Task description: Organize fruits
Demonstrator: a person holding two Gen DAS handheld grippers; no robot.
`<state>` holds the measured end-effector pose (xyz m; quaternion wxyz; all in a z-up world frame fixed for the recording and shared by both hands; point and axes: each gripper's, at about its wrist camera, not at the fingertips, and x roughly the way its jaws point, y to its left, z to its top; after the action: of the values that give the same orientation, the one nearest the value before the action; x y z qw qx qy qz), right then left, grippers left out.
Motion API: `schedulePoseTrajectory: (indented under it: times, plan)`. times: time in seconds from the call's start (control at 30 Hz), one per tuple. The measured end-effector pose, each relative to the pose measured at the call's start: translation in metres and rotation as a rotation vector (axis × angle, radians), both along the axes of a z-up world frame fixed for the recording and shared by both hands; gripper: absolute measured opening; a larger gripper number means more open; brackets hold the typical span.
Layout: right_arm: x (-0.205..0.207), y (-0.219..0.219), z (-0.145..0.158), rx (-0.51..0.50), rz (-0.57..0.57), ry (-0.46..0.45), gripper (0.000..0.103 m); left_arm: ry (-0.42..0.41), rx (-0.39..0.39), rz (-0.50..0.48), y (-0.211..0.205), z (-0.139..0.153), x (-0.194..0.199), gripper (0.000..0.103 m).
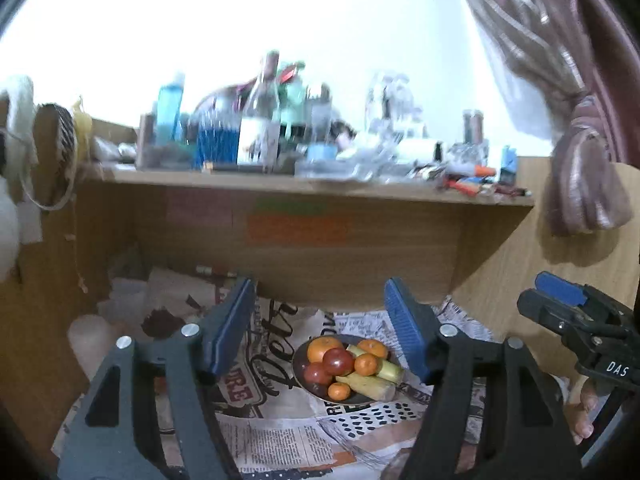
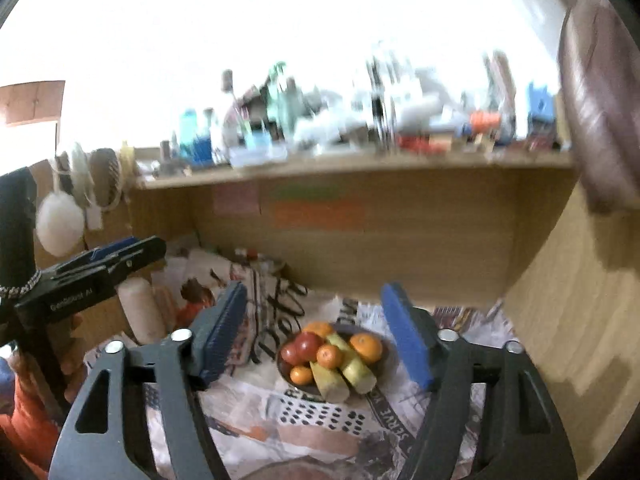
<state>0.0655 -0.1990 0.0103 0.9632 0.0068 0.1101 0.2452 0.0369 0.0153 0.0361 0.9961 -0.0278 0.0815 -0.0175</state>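
Under the cluttered shelf, as the left wrist view shows it, a dark plate sits on newspaper spread over the table, and the fruit is heaped on it: oranges, two red apples and pale green stalks laid across the near right edge. Piled in one dish like this, the fruit looks gathered already, so I judge the sorting close to done or done. The left tongs stand wide with nothing between the blue pads, well above and short of the plate, which frames the heap between the two fingers; that suits a hand clear of the work, not one reaching in. The right tongs show at the right edge, a hand beneath them. From the right wrist view the same plate lies between the fingers of the right tongs, also wide and empty, apart from the fruit. An orange rests on the far right of the heap, an apple on the left, the stalks pointing toward the camera. The left tongs hang at the left, near a white candle standing on the paper; from this side I cannot tell their gap.
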Motion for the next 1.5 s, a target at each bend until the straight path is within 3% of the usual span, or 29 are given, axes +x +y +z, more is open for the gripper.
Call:
schedulePoseTrajectory:
  times: [0.2, 0.27, 0.37, 0.77, 1.5]
  plan:
    - [-0.042, -0.004, 0.011, 0.018, -0.017, -0.08, 0.086, -0.045, 0.042, 0.004, -0.014, 0.003, -0.044, 0.077]
    - [-0.053, -0.004, 0.011, 0.018, -0.029, -0.096, 0.089, -0.051, 0.042, 0.001, -0.018, 0.003, -0.054, 0.085]
    - [-0.064, -0.005, 0.01, 0.021, -0.046, -0.107, 0.103, -0.059, 0.037, -0.002, -0.021, 0.002, -0.066, 0.09]
    - [-0.085, -0.007, 0.008, -0.005, -0.102, -0.15, 0.103, -0.072, 0.031, 0.002, -0.029, -0.005, -0.08, 0.101]
    - [-0.083, -0.007, 0.006, 0.012, -0.136, -0.142, 0.103, -0.07, 0.039, 0.017, -0.028, -0.007, -0.081, 0.103]
